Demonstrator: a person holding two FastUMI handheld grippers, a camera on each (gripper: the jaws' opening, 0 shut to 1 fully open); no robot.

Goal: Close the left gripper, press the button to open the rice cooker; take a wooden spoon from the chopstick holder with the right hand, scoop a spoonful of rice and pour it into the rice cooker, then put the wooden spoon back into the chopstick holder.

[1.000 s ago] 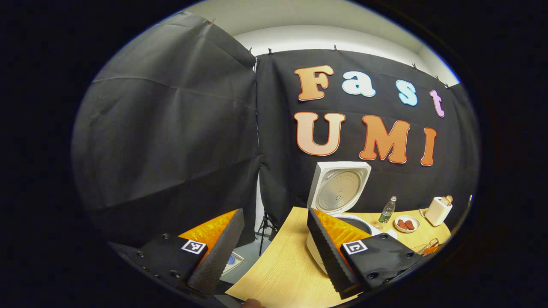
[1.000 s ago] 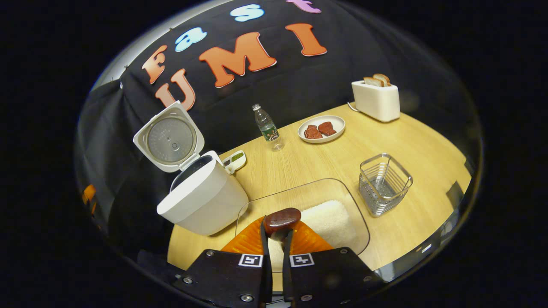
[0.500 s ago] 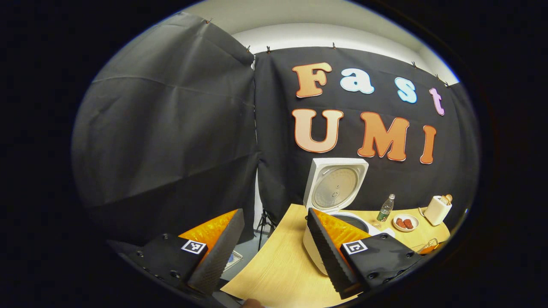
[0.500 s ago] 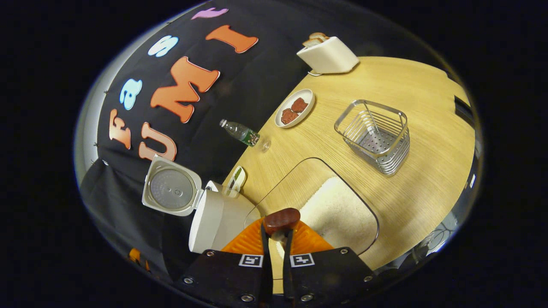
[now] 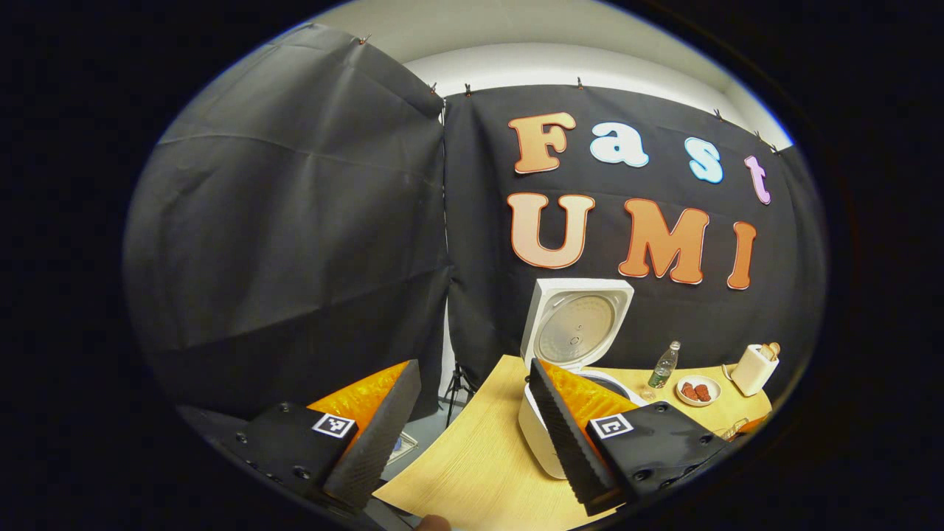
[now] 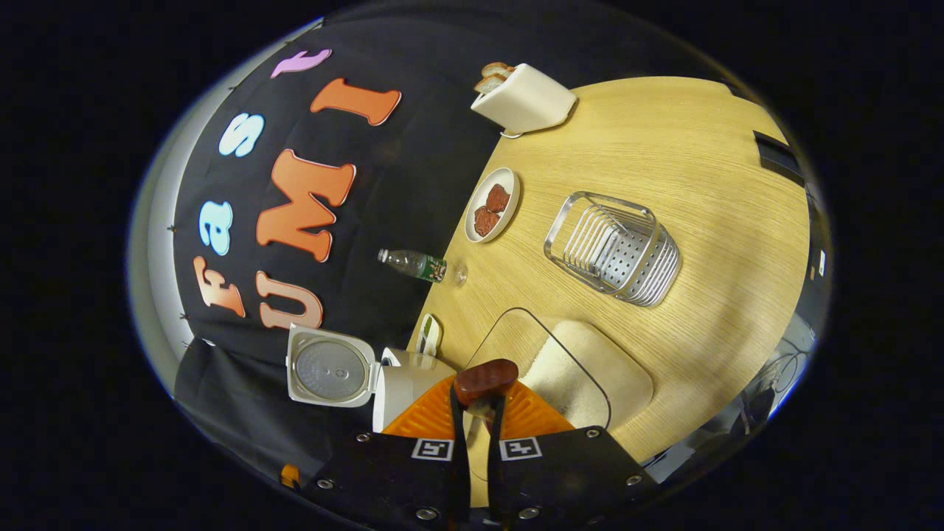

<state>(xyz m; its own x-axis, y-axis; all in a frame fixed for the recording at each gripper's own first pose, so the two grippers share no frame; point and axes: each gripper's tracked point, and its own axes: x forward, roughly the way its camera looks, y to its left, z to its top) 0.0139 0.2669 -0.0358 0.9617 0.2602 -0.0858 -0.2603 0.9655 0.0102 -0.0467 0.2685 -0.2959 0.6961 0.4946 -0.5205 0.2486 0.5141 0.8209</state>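
Your right gripper [image 6: 476, 413] is clamped on the wooden spoon [image 6: 484, 380], whose bowl pokes out just past the fingertips, its long axis running straight forward along the fingers. In the right gripper view the whole scene is rolled over to one side, so the spoon looks tipped. The rice cooker [image 6: 402, 383], lid up, lies just to the left of the spoon bowl there; that leftward line is what the pour turns on. The glass dish of rice [image 6: 590, 369] sits just right of the bowl. The chopstick holder [image 6: 612, 247] stands farther off on the table [image 6: 700, 184]. You cannot tell whether rice is in the spoon; the inner pot is hidden behind the fingers. Your left gripper [image 5: 472, 420] hangs wide apart, holding nothing, near the cooker
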